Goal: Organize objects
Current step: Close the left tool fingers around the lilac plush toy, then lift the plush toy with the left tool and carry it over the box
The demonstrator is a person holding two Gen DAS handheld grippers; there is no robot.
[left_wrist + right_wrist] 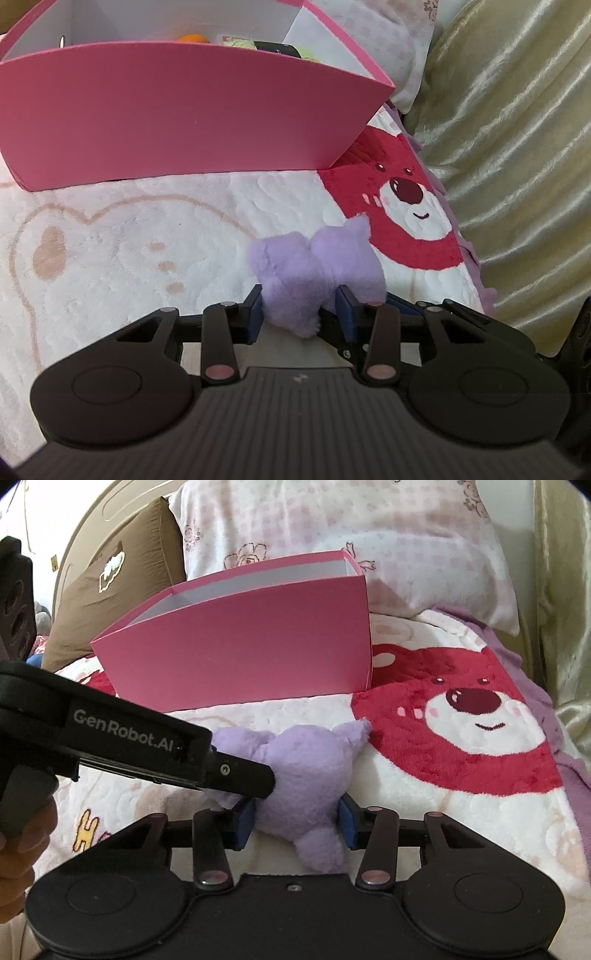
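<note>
Apparently both hand-held grippers, left (300, 314) and right (297, 821), pinch the purple plush (306, 771).

We see a fluffy lilac plush toy (306, 771) on a fleecy, quilted blanket (424, 775). Beyond sits a smooth matt pink card box (236, 653), beside glossy satin drapery (517, 147).

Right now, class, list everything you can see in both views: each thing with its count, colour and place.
Plush: one, purple, on the blanket, gripped by both grippers.
Box: one, pink, open, behind the plush.
Items in box: several, orange, green, black; partly hidden.
Blanket: one, white with red bear, under everything.
Pillows: one pink floral, one brown, behind the box.
Curtain: one, gold, at right.
Left gripper: black, blue fingers, shut on plush.
Right gripper: likewise.
</note>
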